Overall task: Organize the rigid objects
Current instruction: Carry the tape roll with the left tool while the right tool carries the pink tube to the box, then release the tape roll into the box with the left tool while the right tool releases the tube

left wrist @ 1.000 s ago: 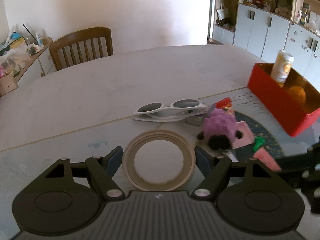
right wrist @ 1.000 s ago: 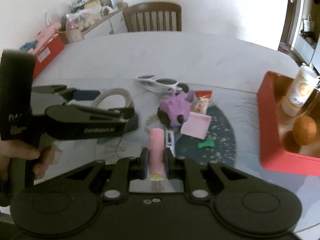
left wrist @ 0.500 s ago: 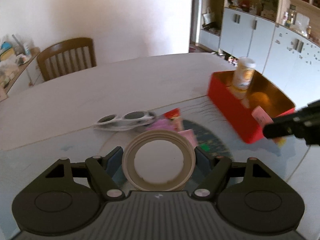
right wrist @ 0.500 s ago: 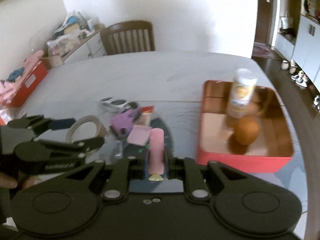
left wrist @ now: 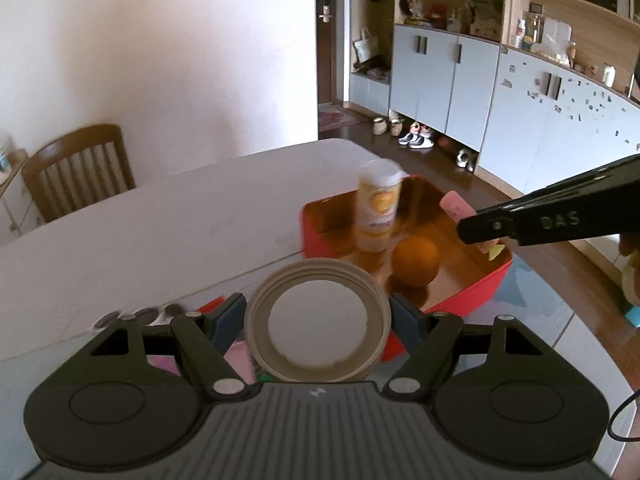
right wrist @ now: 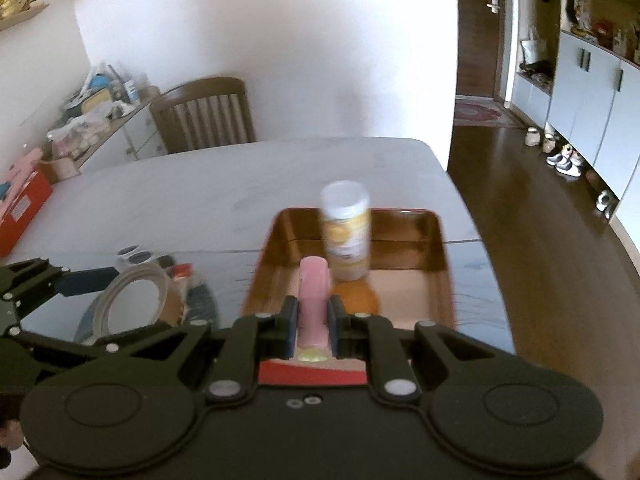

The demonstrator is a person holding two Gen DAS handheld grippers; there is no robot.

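Nearest, left tool (left wrist: 318, 322): clenched across the width of a beige ring lid (left wrist: 317, 322), held upright, opening facing the camera; grip on opposite rims, probably to keep it from rolling.

Right tool (right wrist: 314, 320): clamped on a pink cylinder (right wrist: 313, 300), long axis pointing forward, yellow end nearest; carried over the near wall of the red box (right wrist: 447, 276), seemingly for release inside.

Just ahead of the right tool, within the box: orange ball (right wrist: 356, 298), then white-capped bottle (right wrist: 346, 236) standing upright, blurred.

Left of the right tool, on the bench (right wrist: 224, 196): sunglasses (right wrist: 134, 255) and small clutter, not yet sorted.

Beyond the bench: wooden chair (right wrist: 204, 114), tucked in.
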